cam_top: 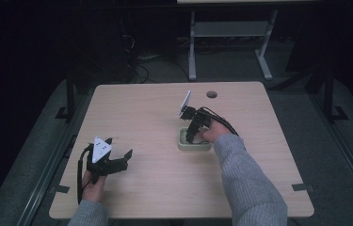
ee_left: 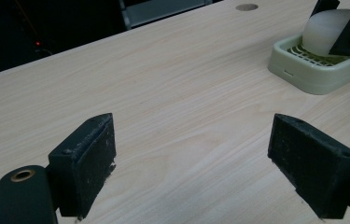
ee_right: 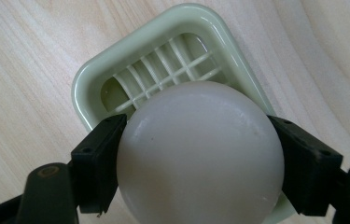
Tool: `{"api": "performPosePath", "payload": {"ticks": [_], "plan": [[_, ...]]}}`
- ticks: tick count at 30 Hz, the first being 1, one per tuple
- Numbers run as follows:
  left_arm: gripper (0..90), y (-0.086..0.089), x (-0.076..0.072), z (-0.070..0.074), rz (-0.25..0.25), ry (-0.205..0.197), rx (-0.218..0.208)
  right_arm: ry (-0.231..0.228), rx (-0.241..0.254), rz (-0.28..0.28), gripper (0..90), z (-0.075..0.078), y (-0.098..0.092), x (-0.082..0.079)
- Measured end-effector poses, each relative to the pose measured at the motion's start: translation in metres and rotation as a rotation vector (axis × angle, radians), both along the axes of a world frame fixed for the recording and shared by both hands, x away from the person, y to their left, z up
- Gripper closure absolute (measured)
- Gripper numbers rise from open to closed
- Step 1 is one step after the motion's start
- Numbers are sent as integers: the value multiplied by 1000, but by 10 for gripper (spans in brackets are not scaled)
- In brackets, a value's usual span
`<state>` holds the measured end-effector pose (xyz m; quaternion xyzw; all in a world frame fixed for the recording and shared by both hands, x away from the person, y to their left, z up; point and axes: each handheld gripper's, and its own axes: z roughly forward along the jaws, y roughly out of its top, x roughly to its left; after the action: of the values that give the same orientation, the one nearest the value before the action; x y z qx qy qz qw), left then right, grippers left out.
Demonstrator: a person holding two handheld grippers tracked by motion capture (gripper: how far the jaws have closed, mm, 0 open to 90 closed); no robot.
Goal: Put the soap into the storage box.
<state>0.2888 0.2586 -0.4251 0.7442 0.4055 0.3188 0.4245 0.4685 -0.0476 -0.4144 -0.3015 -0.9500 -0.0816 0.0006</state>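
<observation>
Right gripper [ee_right: 200, 154] clamped on the white soap bar [ee_right: 200, 149] over the pale-green soap dish [ee_right: 88, 79], probably placing or lifting it, next move needs care; left gripper [ee_left: 191, 158] gapes idle.

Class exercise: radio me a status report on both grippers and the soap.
Left gripper open, idle over bare table. Right gripper shut on white soap bar, over the green soap dish. Nothing in the way.
</observation>
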Motion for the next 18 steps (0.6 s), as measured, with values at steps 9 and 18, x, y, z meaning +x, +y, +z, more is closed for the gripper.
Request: {"api": "performPosePath", "payload": {"ticks": [9, 18], "plan": [[148, 1, 0, 1, 0, -4, 0, -3, -8, 6, 229, -1, 1, -1], [148, 2, 0, 0, 1, -4, -2, 2, 10, -8, 213, 7, 0, 0]]}}
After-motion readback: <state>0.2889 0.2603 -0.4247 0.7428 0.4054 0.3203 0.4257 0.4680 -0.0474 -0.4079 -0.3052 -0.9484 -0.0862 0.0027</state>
